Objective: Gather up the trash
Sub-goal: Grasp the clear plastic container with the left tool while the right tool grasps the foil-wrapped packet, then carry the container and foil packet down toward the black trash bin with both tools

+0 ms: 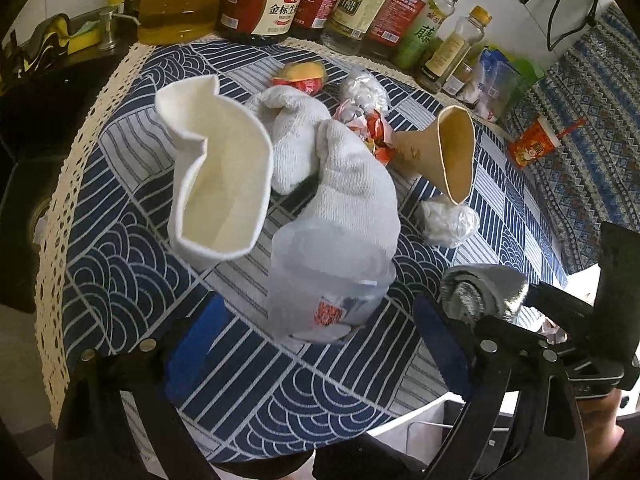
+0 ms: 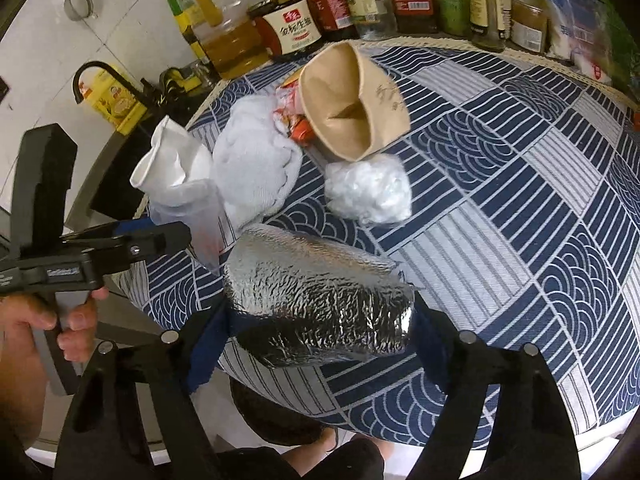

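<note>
My left gripper (image 1: 316,316) stands wide open around a crushed clear plastic bottle (image 1: 326,284); a white sock (image 1: 352,184) lies across the bottle. A crumpled white paper cup (image 1: 218,172) lies to the left. My right gripper (image 2: 320,320) is shut on a crumpled silver foil bag (image 2: 320,300) and holds it near the table's front edge; the bag also shows in the left wrist view (image 1: 484,288). A squashed brown paper cup (image 2: 352,108), a clear plastic wad (image 2: 370,188) and red wrappers (image 1: 376,132) lie on the blue patterned tablecloth (image 2: 520,200).
Sauce and oil bottles (image 1: 264,0) line the back edge of the table. A sink with a black faucet (image 2: 104,80) sits to the left. A red carton (image 1: 532,146) and bagged goods (image 1: 496,80) lie at the back right. A second plastic wad (image 1: 364,90) lies near the bottles.
</note>
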`<move>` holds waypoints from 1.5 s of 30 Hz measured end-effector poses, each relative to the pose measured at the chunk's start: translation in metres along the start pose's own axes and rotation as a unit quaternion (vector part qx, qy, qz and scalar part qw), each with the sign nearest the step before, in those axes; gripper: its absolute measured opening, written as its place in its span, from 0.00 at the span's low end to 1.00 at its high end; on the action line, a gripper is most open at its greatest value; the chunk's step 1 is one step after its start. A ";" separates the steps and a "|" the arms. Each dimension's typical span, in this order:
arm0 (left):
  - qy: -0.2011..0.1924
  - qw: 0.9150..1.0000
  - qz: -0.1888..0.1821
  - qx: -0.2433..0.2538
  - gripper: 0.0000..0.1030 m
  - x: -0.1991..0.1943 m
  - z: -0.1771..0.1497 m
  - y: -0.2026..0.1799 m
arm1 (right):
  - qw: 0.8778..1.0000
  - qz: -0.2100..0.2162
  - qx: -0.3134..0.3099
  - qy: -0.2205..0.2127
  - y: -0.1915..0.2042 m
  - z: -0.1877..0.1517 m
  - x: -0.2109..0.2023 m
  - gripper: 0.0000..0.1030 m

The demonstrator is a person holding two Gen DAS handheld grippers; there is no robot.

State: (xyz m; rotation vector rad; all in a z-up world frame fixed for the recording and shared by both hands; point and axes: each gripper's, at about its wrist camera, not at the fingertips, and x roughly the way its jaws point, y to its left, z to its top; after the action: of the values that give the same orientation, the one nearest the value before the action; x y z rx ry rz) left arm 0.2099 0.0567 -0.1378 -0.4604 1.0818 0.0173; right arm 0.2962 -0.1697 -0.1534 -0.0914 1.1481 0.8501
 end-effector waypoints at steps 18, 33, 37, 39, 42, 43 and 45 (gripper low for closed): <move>0.004 0.998 0.036 0.041 0.55 0.015 0.007 -0.020 | 0.999 -0.014 0.023 -0.021 -0.020 -0.006 -0.030 0.77; -0.023 0.998 0.034 0.040 0.55 -0.025 -0.011 -0.022 | 1.000 -0.010 0.010 -0.025 0.006 -0.016 -0.042 0.77; -0.037 0.998 0.028 0.040 0.55 -0.044 -0.024 -0.020 | 0.999 -0.010 0.003 -0.038 0.024 -0.021 -0.052 0.77; -0.041 0.998 0.025 0.038 0.55 -0.051 -0.030 -0.020 | 0.999 -0.010 0.001 -0.040 0.031 -0.025 -0.055 0.77; -0.045 0.998 0.021 0.041 0.55 -0.065 -0.048 -0.018 | 0.999 -0.008 -0.002 -0.043 0.043 -0.034 -0.058 0.77; -0.045 0.998 0.022 0.040 0.56 -0.068 -0.052 -0.016 | 0.999 -0.005 -0.002 -0.044 0.048 -0.038 -0.059 0.77; -0.050 0.998 0.023 0.034 0.55 -0.075 -0.062 -0.012 | 0.999 -0.004 -0.007 -0.044 0.060 -0.047 -0.060 0.77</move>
State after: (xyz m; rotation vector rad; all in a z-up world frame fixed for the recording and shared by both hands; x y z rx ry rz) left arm 0.1243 0.0382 -0.0940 -0.3706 0.9919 0.0434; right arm 0.2136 -0.1829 -0.1036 -0.0688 1.0582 0.8469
